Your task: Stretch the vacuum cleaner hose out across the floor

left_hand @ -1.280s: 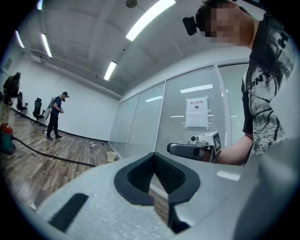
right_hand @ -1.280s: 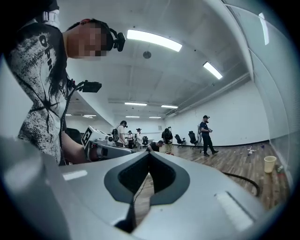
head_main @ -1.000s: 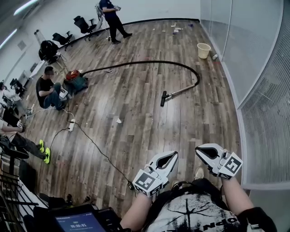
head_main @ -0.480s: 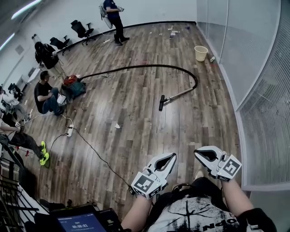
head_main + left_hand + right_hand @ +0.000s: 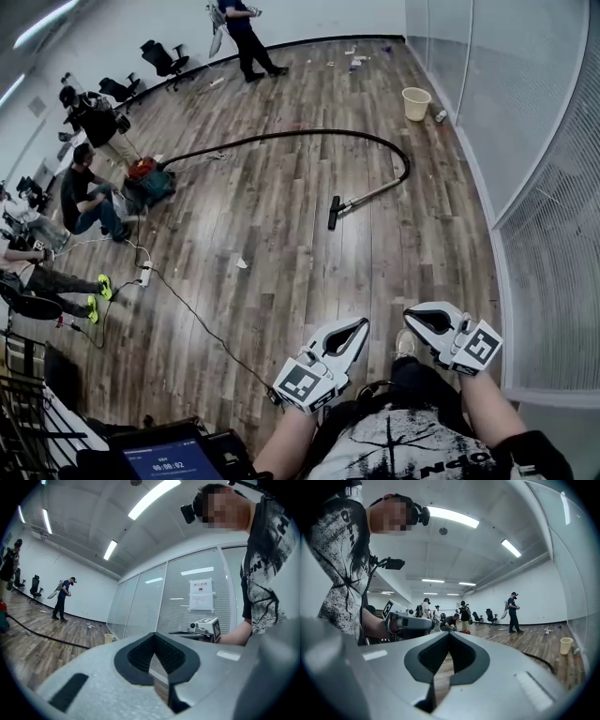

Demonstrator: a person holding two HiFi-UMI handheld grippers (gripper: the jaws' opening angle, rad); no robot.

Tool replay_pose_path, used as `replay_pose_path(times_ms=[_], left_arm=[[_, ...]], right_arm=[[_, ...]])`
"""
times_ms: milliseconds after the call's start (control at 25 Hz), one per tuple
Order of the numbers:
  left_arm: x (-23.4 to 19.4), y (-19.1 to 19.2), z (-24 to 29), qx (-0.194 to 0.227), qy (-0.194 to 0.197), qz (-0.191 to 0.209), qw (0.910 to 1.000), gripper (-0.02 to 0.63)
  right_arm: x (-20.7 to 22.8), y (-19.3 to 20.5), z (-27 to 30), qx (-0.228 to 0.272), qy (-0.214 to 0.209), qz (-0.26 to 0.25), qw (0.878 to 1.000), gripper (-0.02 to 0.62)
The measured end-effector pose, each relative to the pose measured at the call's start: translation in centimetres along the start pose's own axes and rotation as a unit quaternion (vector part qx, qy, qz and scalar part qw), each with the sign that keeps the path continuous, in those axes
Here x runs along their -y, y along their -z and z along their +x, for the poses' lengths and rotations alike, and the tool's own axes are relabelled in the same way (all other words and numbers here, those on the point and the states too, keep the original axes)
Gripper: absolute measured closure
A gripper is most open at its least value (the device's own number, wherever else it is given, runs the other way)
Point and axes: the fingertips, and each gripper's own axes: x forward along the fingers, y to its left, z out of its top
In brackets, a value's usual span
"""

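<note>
The black vacuum hose (image 5: 309, 136) lies in a long arc on the wood floor. It runs from the red vacuum body (image 5: 142, 170) at the left round to a wand and floor head (image 5: 334, 212). My left gripper (image 5: 360, 326) and right gripper (image 5: 411, 315) are held level near my waist, far short of the hose. Both are shut with nothing between their jaws. In the left gripper view the shut tips (image 5: 153, 635) face the glass wall, with the hose (image 5: 42, 637) low at the left. The right gripper view shows its shut tips (image 5: 449, 633) and a bit of hose (image 5: 541, 660).
A glass partition (image 5: 525, 141) runs along the right. A pale bucket (image 5: 415, 101) stands near it. A power strip and cable (image 5: 145, 272) trail across the left floor. People sit at the left (image 5: 82, 197); one person stands far off (image 5: 246, 33). Office chairs (image 5: 159, 56) line the back wall.
I have stepped forward a little, so the floor and hose sit slightly nearer in view. Both grippers stay shut and keep their place. The far person has walked to the right.
</note>
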Motion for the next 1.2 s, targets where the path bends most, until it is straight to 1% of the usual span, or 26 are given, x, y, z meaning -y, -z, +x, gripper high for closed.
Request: replay_pose_path(times_ms=[120,240,480,600,720,960,1200], left_arm=[[-0.3,-1.5,1.7,0.001,-0.005,0.0,1.0,0.606],[-1.3,-3.1,4.6,-0.006,-0.018,0.004,0.9998,0.606],[-5.5,-4.0,11.7,0.002,-0.039,0.009,0.9992,0.606],[-7.5,-4.1,16.3,-0.002,-0.05,0.013,0.9987,0.606],[-8.8,-4.4,20.1,0.001,-0.056,0.013,0.9984,0.606],[-10.4,-4.9,25.1,0.003,-0.068,0.011,0.9976,0.606],[-11.7,-4.7,28.7,-0.008,-0.066,0.009,0.9977,0.606]], right_arm=[[1.7,-0.6,-0.1,-0.014,-0.004,0.009,1.0,0.589],[5.1,-1.6,-0.3,-0.027,-0.01,0.019,0.999,0.589],[13.4,-2.7,0.3,0.005,-0.047,-0.016,0.999,0.589],[18.2,-2.4,-0.4,0.007,-0.059,-0.022,0.998,0.589],[22.1,-2.1,-1.3,0.004,-0.066,-0.022,0.998,0.589],[27.5,-1.8,-2.6,-0.003,-0.078,-0.02,0.997,0.589],[31.8,-1.5,-3.1,0.005,-0.069,-0.009,0.998,0.589]])
